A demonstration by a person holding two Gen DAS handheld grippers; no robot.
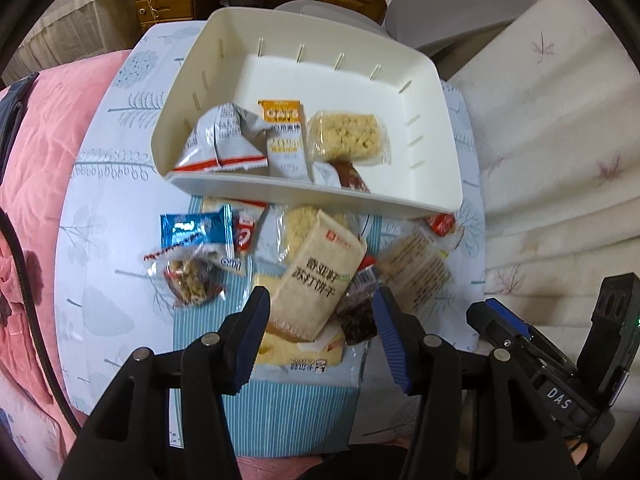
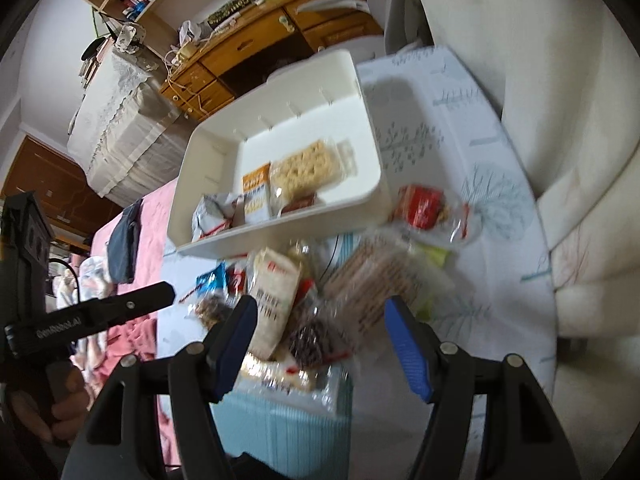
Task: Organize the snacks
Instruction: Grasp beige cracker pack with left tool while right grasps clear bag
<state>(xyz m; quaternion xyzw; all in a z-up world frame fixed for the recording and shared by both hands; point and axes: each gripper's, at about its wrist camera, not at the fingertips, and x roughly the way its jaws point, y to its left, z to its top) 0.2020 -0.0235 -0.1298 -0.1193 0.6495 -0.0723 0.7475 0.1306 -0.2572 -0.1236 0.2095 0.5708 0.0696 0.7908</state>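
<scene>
A white plastic bin (image 1: 320,194) (image 2: 376,184) sits on a small round table and holds a grey packet (image 1: 220,140), an orange oats pack (image 1: 282,136) and a clear-wrapped rice crisp bar (image 1: 348,136). In front of it lies a pile of snacks: a beige cracker pack (image 1: 316,276) (image 2: 276,296), a blue packet (image 1: 196,232), a nut bar (image 1: 192,280) and a dark fruit packet (image 1: 358,316). My left gripper (image 1: 322,304) is open just above the beige cracker pack. My right gripper (image 2: 320,316) is open over the same pile, and it shows in the left wrist view (image 1: 504,328).
The table carries a pale blue tree-print cloth (image 1: 100,184) and a striped mat (image 1: 296,412). A red packet (image 2: 424,208) and a clear-wrapped wafer pack (image 2: 380,284) lie right of the pile. A pink bedspread (image 1: 44,128) is left, cream cushions (image 1: 560,120) right, a wooden desk (image 2: 256,40) behind.
</scene>
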